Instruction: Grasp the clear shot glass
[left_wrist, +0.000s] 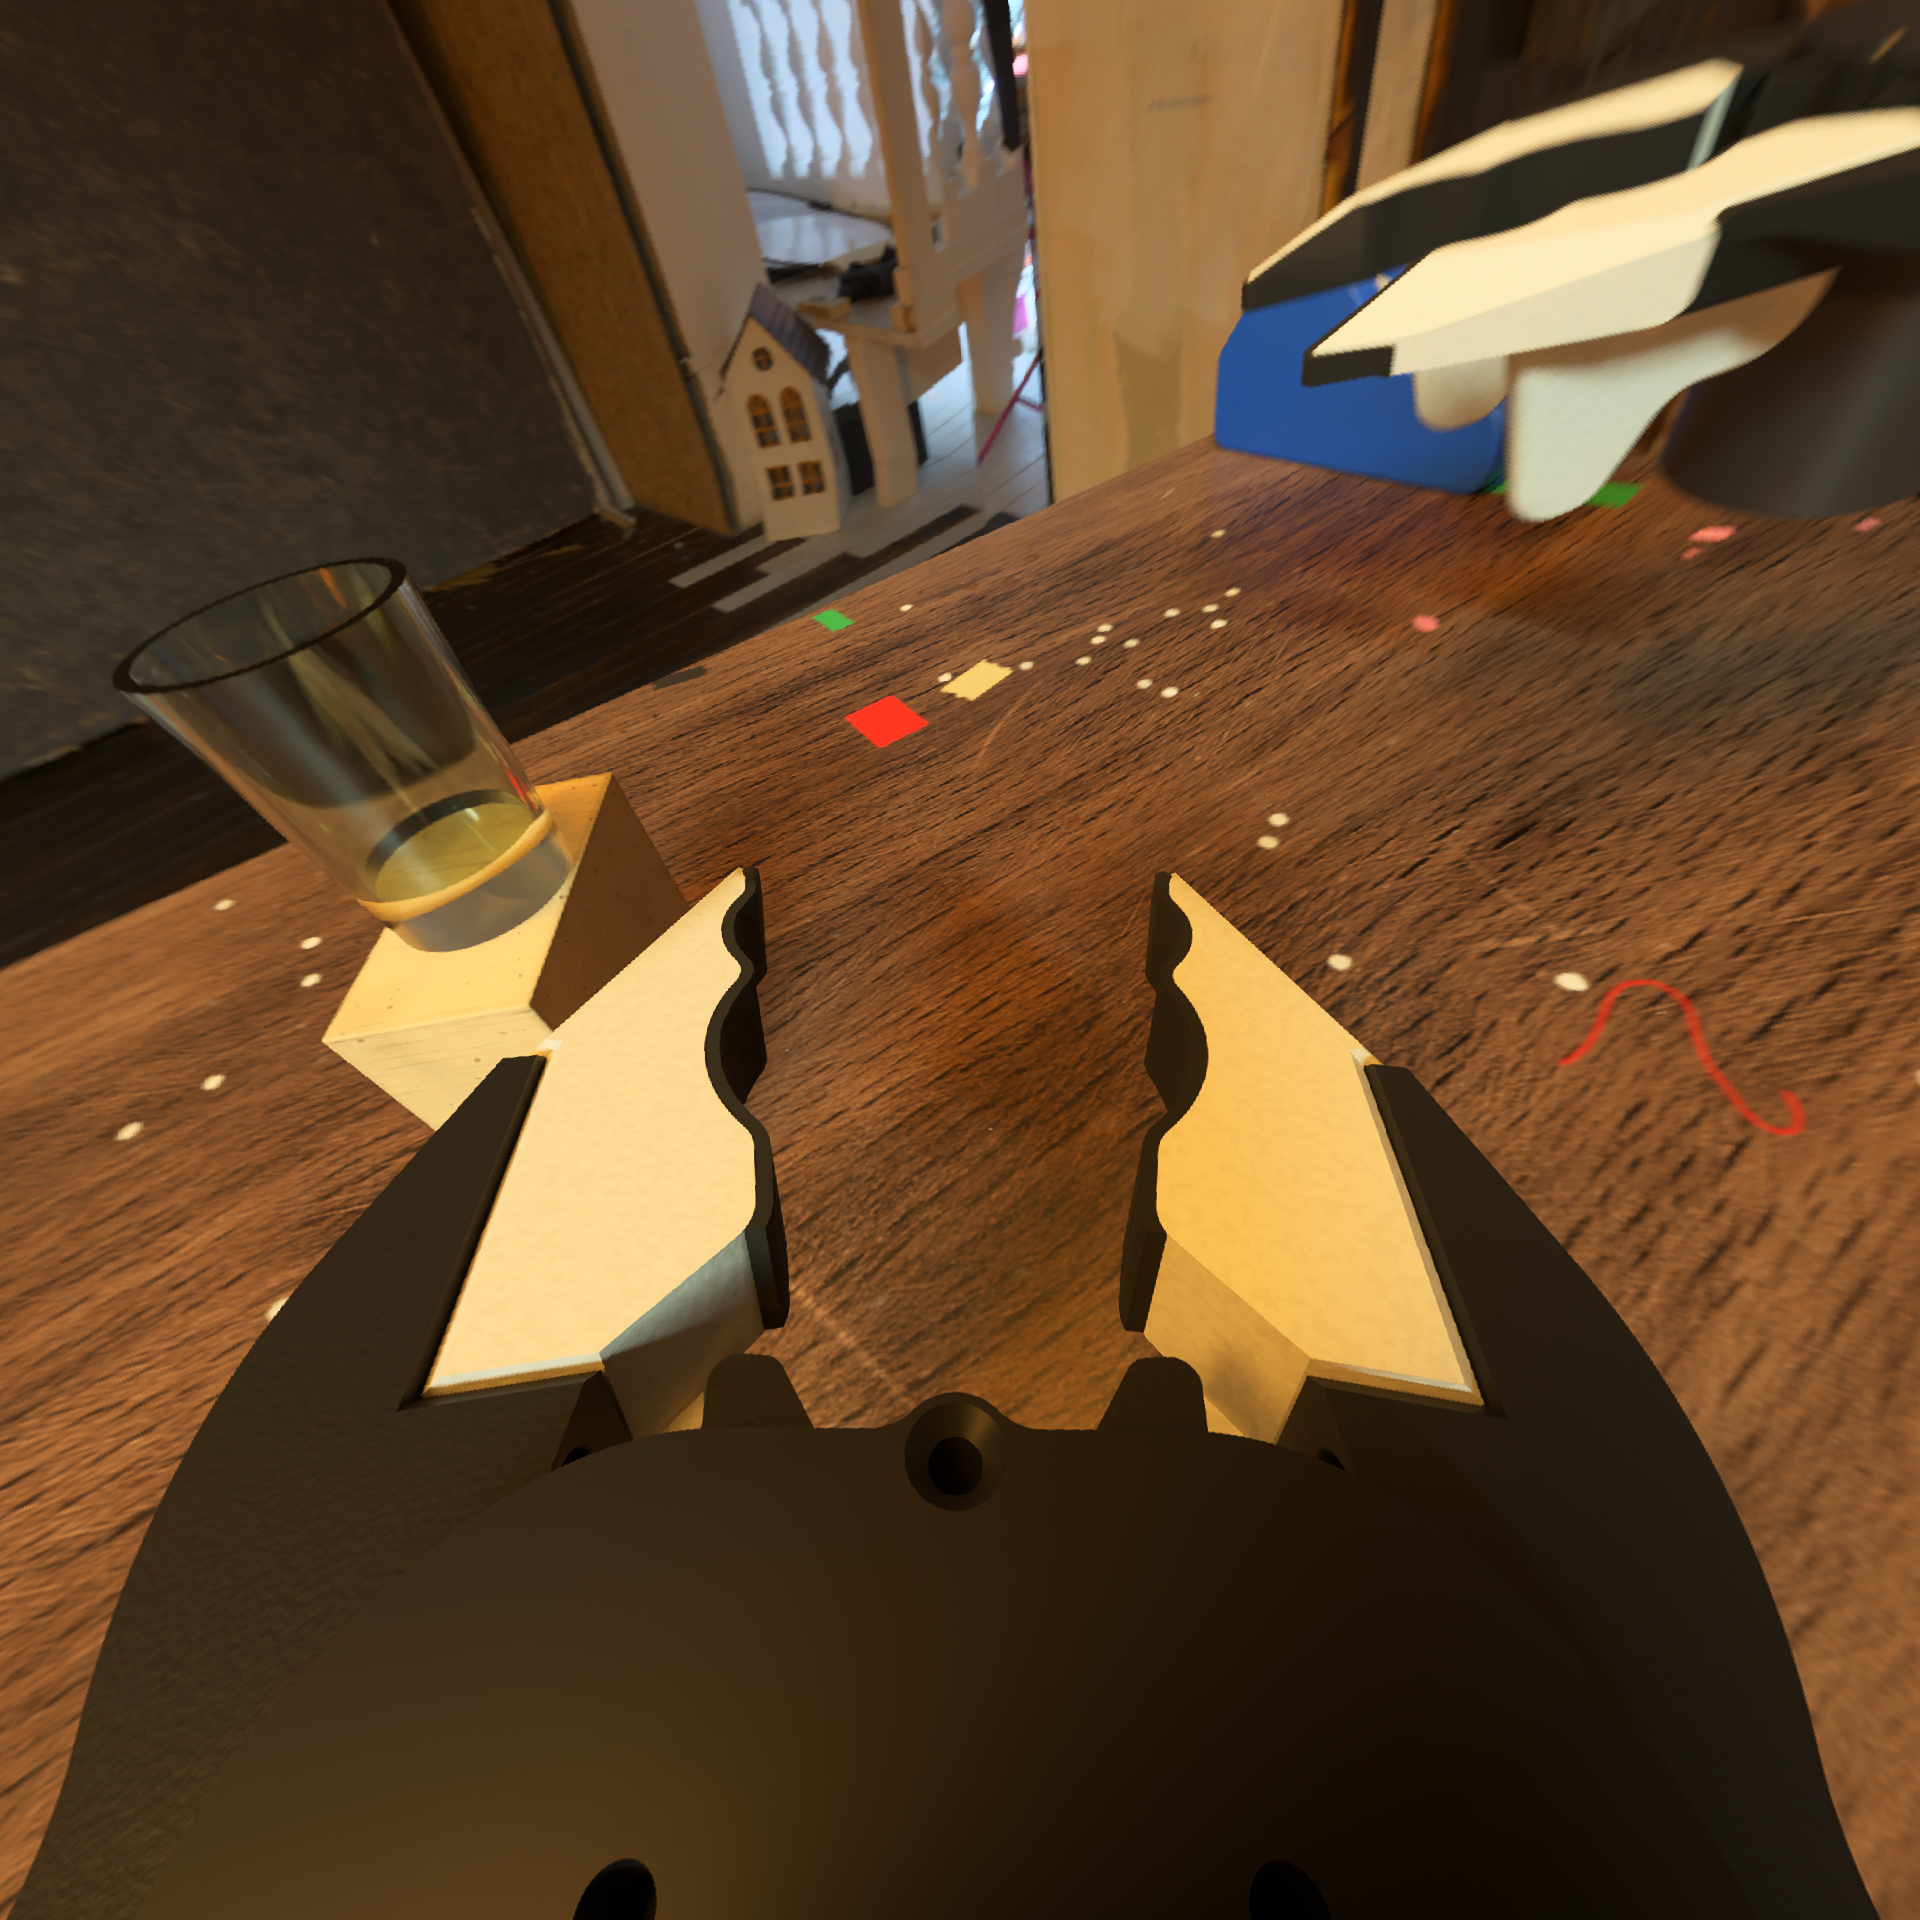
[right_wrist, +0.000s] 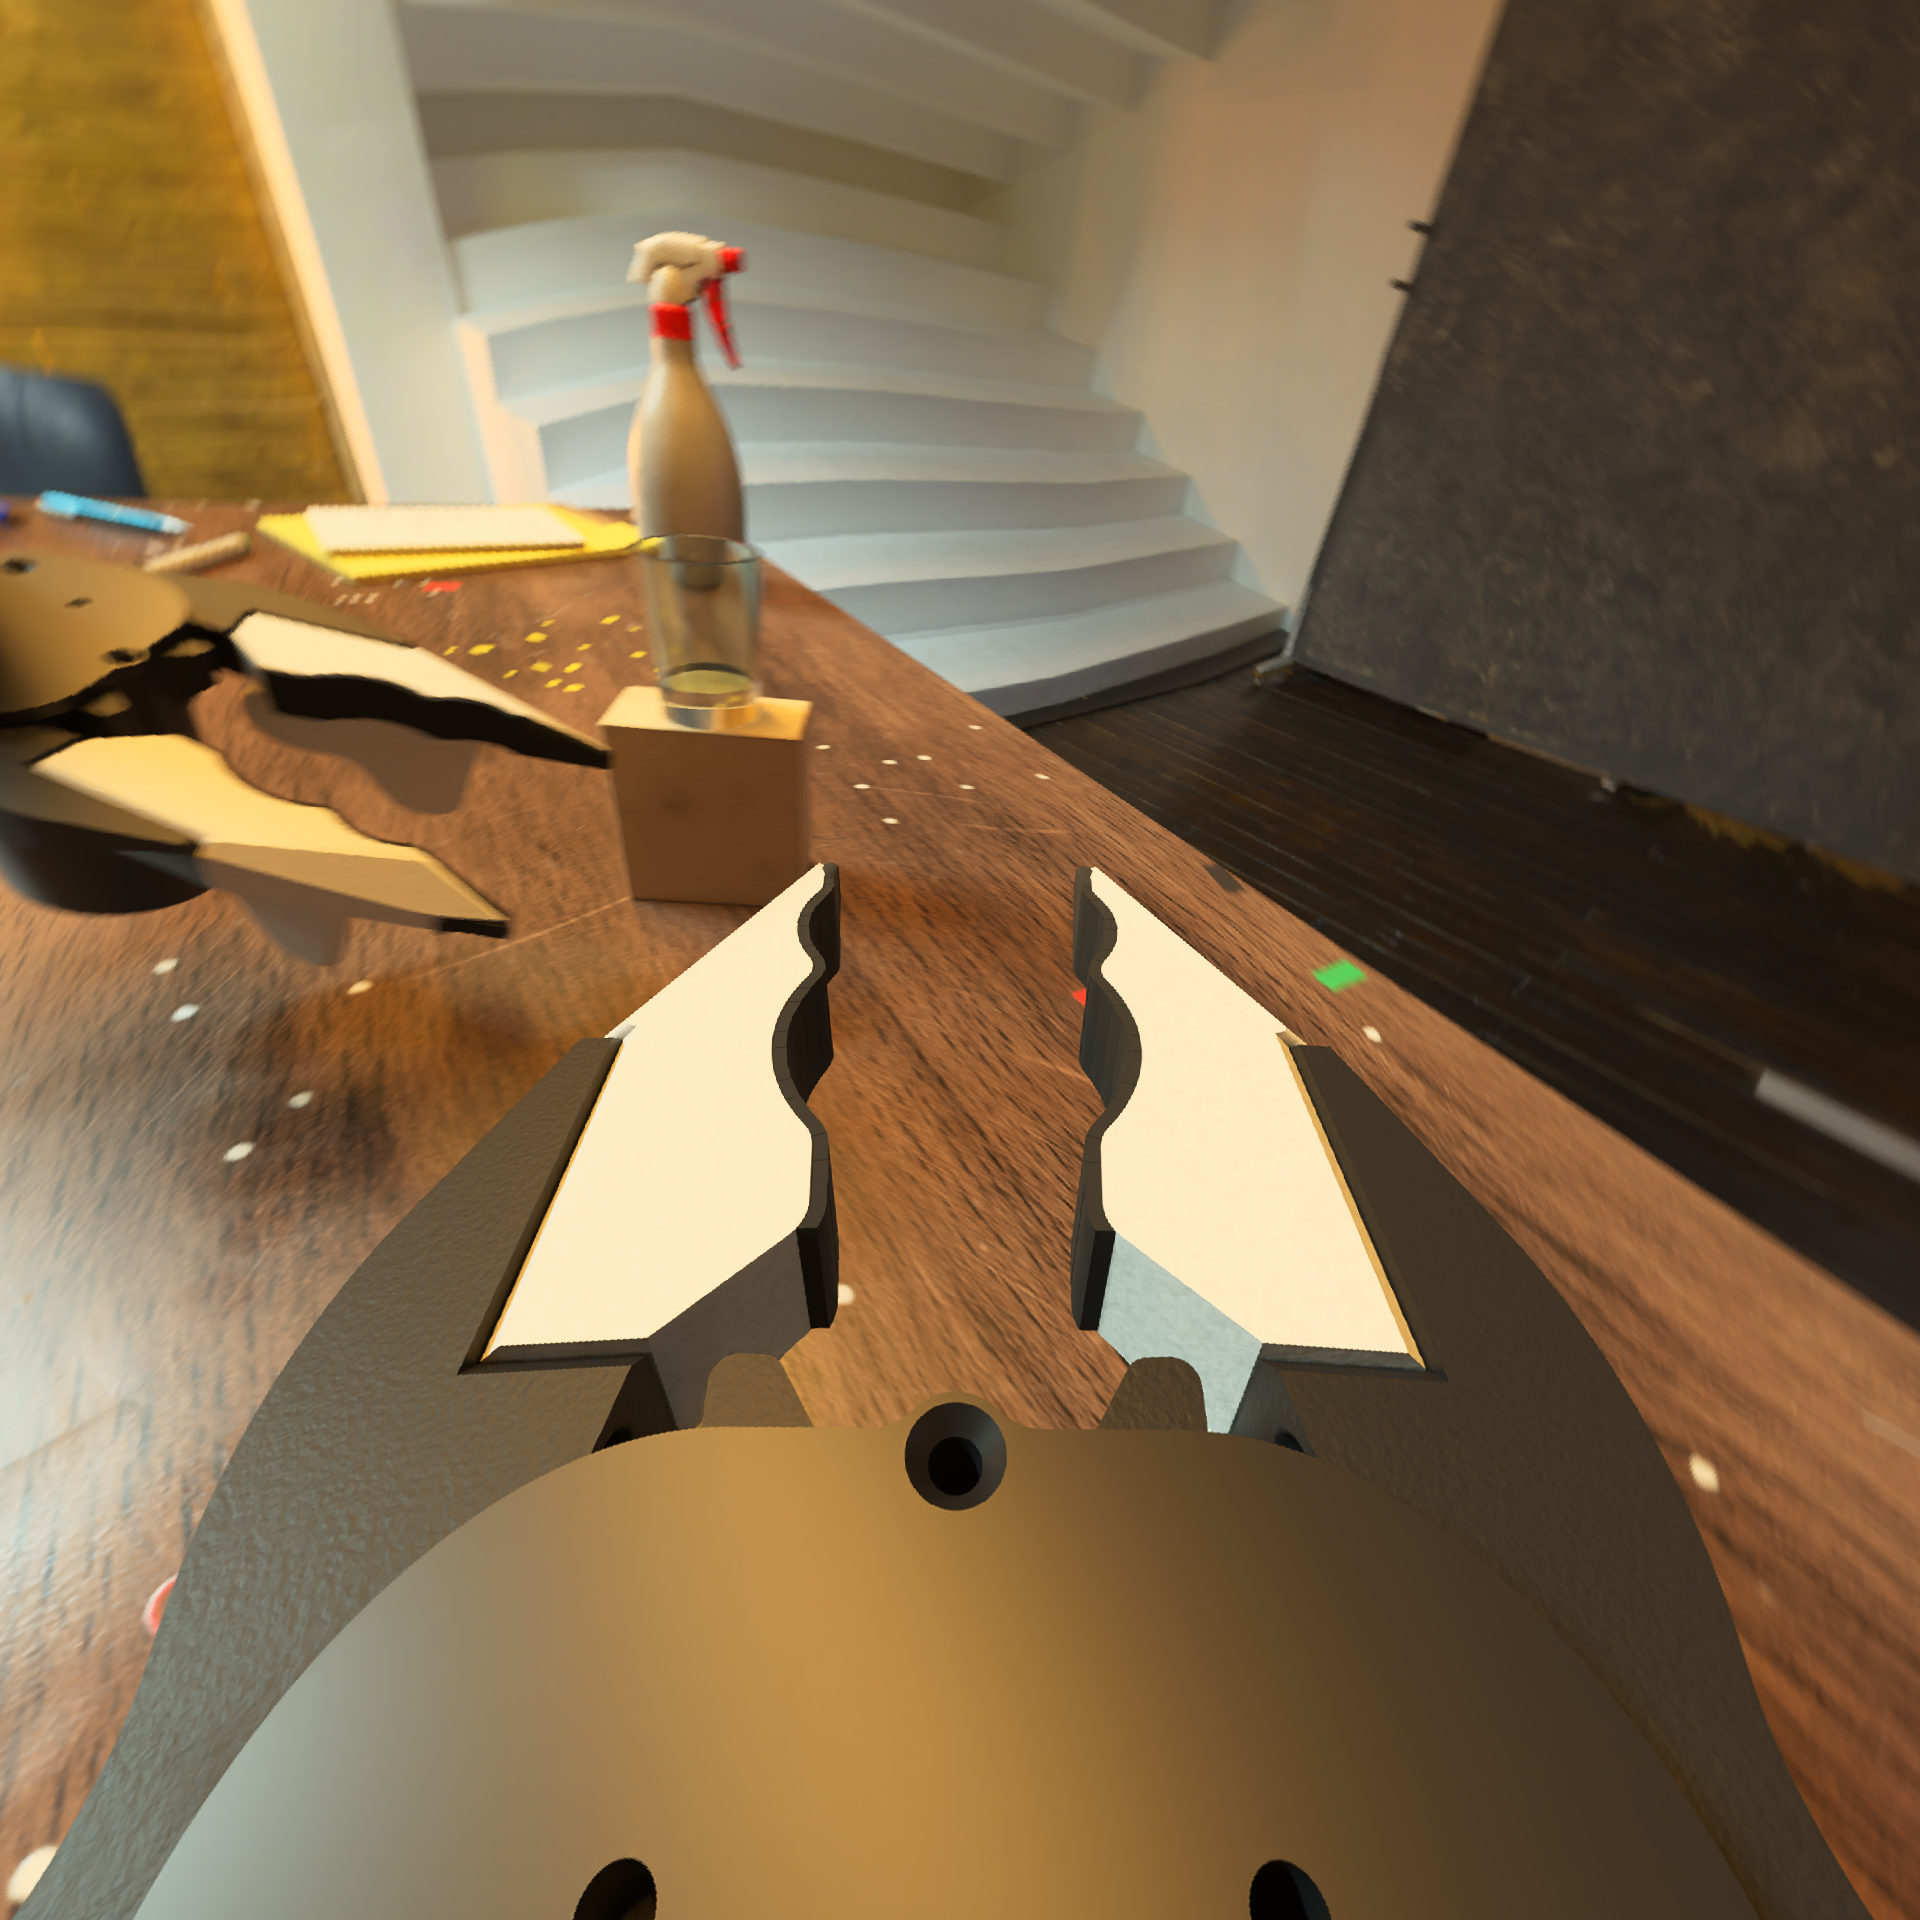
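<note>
Both grippers empty, the clear shot glass not yet grasped.

We judge the task barely begun: the clear shot glass stands upright on a small wooden block near the edge of the brown table, touched by neither gripper, so the whole approach, closing and grip remain. Our left gripper hovers with its fingers spread and nothing between them; the glass sits at about ten o'clock from its fingertips, just beyond the left finger, which overlaps the block in the left wrist view. Our right gripper is likewise spread and empty, and from it the glass lies at roughly eleven o'clock, farther off, on the block, with a spray bottle behind.
</note>
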